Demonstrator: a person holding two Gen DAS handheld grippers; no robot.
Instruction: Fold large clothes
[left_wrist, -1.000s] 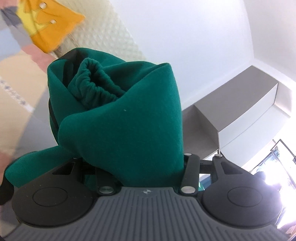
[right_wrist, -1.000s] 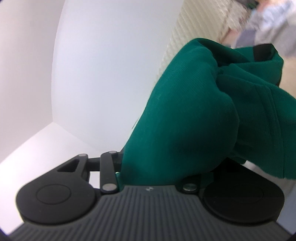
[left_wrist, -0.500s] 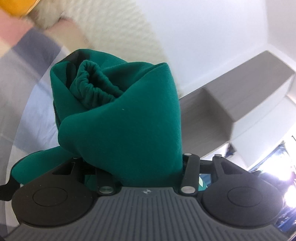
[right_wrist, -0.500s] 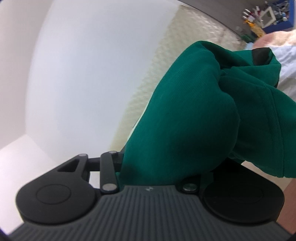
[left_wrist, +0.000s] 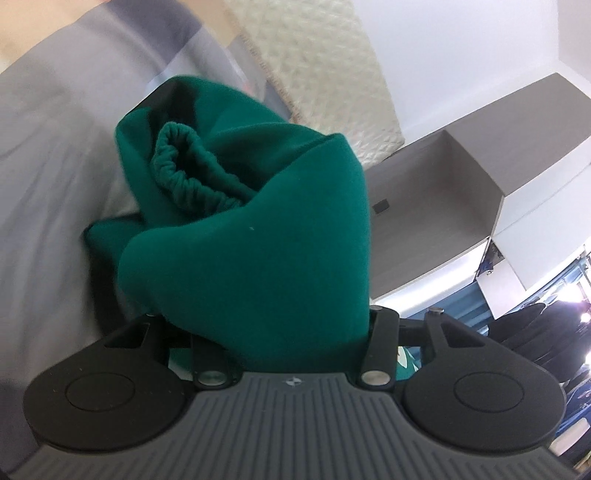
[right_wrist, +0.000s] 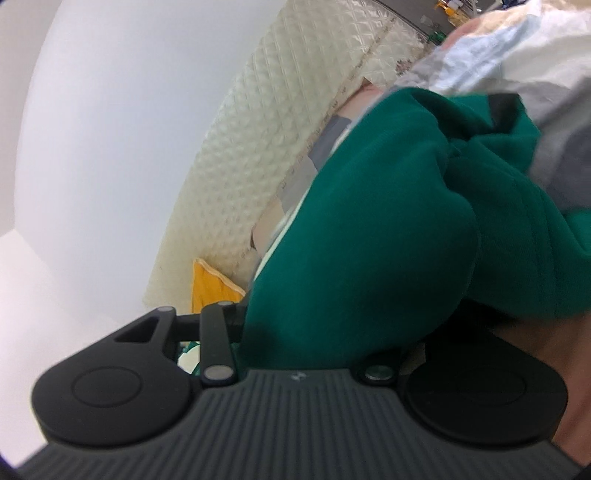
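Both wrist views are bright and evenly lit. In the left view a window (left_wrist: 576, 317) at the right edge blows out to white glare. The grey bedding (left_wrist: 48, 155) streaks with motion blur, while the green garment (left_wrist: 258, 258) stays sharp. Fisheye bends the quilted headboard (right_wrist: 258, 155) and white wall (right_wrist: 110, 129) into curves

Bed (left_wrist: 44, 155) with grey and pale patchwork cover, quilted cream headboard (right_wrist: 280, 122) behind, yellow cushion (right_wrist: 210, 291) lying near it
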